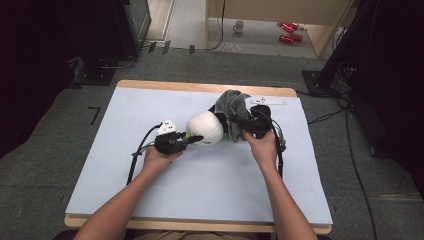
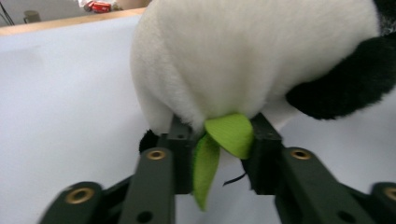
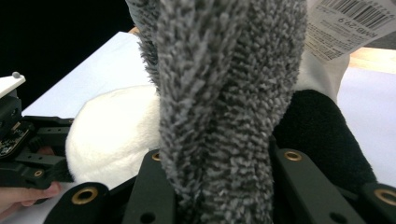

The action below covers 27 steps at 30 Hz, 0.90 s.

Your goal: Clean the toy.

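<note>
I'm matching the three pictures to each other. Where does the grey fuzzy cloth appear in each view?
High view: grey fuzzy cloth draped over the plush toy, centre right, above the right gripper.
Left gripper view: not in it.
Right gripper view: centre, pinched between the fingers.
Shared landmark: the plush toy's white body.

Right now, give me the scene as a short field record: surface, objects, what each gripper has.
surface: white table top with a wooden edge
main object: panda plush, white body with black limbs, lying mid-table
cloth: grey fuzzy cloth on the plush's far right side
left gripper: jaws closed on the green leaf at the plush's underside
right gripper: jaws clamped on a fold of the grey cloth
tag: barcode label by the cloth
background: mug and red cans on the floor beyond
</note>
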{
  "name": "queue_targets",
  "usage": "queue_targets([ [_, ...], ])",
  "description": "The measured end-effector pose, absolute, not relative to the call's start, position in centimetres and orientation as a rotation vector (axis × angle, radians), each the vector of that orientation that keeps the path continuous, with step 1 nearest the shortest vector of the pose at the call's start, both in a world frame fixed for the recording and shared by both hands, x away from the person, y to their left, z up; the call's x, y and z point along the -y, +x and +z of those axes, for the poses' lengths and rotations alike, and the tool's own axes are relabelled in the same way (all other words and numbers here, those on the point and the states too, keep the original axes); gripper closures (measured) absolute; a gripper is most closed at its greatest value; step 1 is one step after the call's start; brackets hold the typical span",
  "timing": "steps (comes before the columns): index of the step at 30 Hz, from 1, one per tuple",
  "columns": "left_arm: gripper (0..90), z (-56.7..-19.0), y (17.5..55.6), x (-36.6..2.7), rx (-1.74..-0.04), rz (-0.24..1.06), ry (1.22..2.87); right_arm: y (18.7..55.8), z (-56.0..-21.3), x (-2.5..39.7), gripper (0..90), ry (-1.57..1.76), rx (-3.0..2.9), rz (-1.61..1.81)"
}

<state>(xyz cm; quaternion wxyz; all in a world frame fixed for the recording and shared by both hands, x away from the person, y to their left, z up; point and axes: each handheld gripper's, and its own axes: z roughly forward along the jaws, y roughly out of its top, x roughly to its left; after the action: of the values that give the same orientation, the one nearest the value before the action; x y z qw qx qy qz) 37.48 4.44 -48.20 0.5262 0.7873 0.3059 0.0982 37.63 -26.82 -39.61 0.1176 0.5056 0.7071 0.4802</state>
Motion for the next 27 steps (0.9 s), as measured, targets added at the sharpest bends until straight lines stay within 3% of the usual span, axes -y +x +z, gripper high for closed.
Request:
queue_targets([
  [7, 74.4, -43.8, 36.7, -5.0, -0.700, 0.166, 1.889, 36.2, -35.8, 27.2, 72.4, 1.459, -2.050, 1.545],
  [12, 73.8, -42.2, 35.1, -3.5, -0.725, 0.170, 1.910, 33.8, -31.7, 23.4, 72.3, 1.287, -2.110, 1.661],
  [18, 73.6, -41.2, 33.3, -1.8, -0.706, 0.223, 1.953, 33.2, -33.6, 19.2, 72.4, 1.282, -2.276, 1.579],
  [27, 73.9, -42.2, 33.4, -1.4, -0.706, 0.233, 1.990, 33.6, -35.1, 20.0, 72.0, 1.313, -2.307, 1.458],
])
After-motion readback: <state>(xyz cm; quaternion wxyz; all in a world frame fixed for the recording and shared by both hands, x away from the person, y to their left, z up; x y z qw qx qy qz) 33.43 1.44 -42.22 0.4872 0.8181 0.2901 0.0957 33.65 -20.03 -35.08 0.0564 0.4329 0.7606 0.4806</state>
